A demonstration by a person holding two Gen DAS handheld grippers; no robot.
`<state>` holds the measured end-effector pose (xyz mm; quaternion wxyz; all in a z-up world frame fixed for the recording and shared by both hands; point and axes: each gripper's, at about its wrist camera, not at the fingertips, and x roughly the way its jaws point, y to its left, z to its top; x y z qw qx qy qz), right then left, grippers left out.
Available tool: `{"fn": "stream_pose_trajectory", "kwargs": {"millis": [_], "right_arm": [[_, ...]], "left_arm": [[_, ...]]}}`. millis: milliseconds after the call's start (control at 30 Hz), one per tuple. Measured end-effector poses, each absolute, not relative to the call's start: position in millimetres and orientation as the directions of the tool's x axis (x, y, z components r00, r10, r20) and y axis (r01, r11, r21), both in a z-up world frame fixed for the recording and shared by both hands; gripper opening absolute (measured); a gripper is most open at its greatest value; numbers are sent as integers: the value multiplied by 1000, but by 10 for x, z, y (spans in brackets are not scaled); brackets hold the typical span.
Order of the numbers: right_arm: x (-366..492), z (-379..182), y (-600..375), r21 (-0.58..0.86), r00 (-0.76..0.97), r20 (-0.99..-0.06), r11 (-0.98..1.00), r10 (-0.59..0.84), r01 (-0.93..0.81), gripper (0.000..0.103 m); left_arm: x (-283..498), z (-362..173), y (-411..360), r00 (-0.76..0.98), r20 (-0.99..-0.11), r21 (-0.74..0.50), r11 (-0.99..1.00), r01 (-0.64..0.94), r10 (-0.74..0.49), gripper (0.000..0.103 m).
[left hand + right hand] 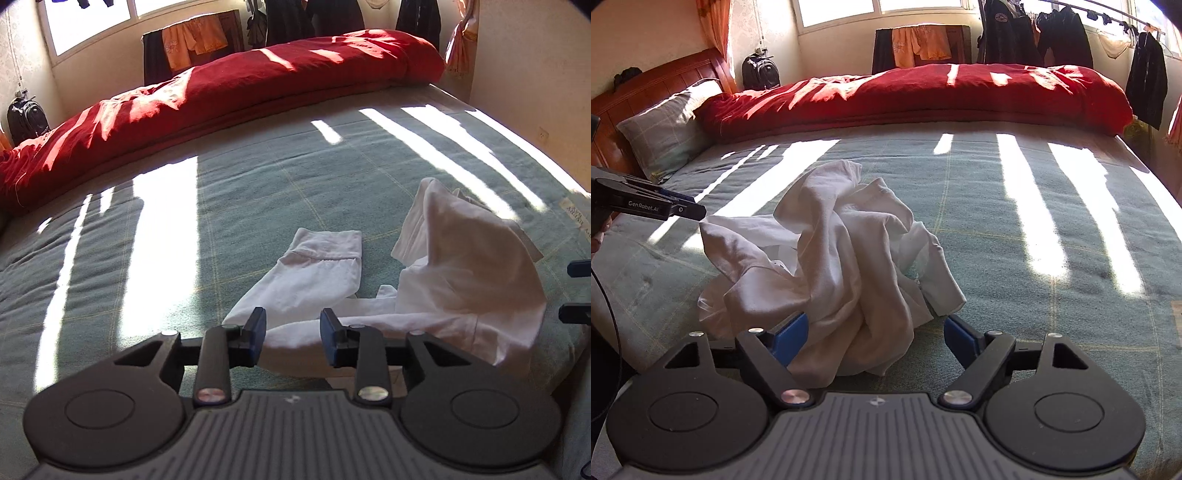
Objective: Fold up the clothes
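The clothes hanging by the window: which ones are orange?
The orange clothes draped over the rack right under the window, behind the red blanket. The other hanging clothes to their right are dark.

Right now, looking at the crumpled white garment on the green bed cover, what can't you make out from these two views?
- Crumpled white cotton garment: its type; folds bury collar and hem in both views.
- Its near edge: hidden behind the left gripper in the left wrist view.
- Right gripper: cut off by the left wrist view's right edge.
- Small woven label on the green checked bed cover: too small to read.
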<state>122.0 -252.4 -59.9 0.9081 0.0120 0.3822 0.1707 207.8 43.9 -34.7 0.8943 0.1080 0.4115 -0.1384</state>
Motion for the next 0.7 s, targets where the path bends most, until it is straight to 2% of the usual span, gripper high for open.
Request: {"fn": "stream_pose_trajectory", "kwargs": {"millis": [67, 200, 267, 400, 500, 567, 600, 667, 700], "right_arm": [[1269, -589, -2542, 152, 645, -696, 943, 315, -297, 68], [1356, -588, -2575, 153, 637, -707, 945, 309, -289, 59], [1404, -613, -2582, 156, 629, -712, 943, 313, -293, 48], [1556, -693, -2562, 155, 621, -715, 939, 322, -308, 42], [1702, -774, -2523, 170, 612, -713, 931, 344, -324, 42], [1791, -826, -2483, 184, 599, -713, 921, 366, -343, 39], [1838, -850, -2457, 193, 589, -716, 916, 376, -351, 35], [1849, -861, -2432, 179, 581, -724, 915, 372, -362, 3], [1854, -866, -2420, 172, 577, -728, 914, 370, -368, 3]], "left_arm": [[2011, -335, 337, 615, -762, 53, 927, 371, -203, 47], [1874, -356, 168, 596, -756, 0, 910, 414, -271, 52], [1790, -398, 100, 583, -760, -15, 905, 424, -286, 56], [1673, -494, -41, 591, -773, 16, 926, 378, -228, 59], [1610, -519, -95, 591, -776, -16, 943, 333, -221, 60], [1560, -519, -117, 595, -772, -35, 950, 311, -223, 65], [1536, -519, -128, 597, -770, -44, 952, 302, -224, 66], [1482, -521, -137, 598, -768, -64, 956, 288, -232, 66], [1454, -517, -140, 598, -767, -65, 956, 286, -231, 66]]}}
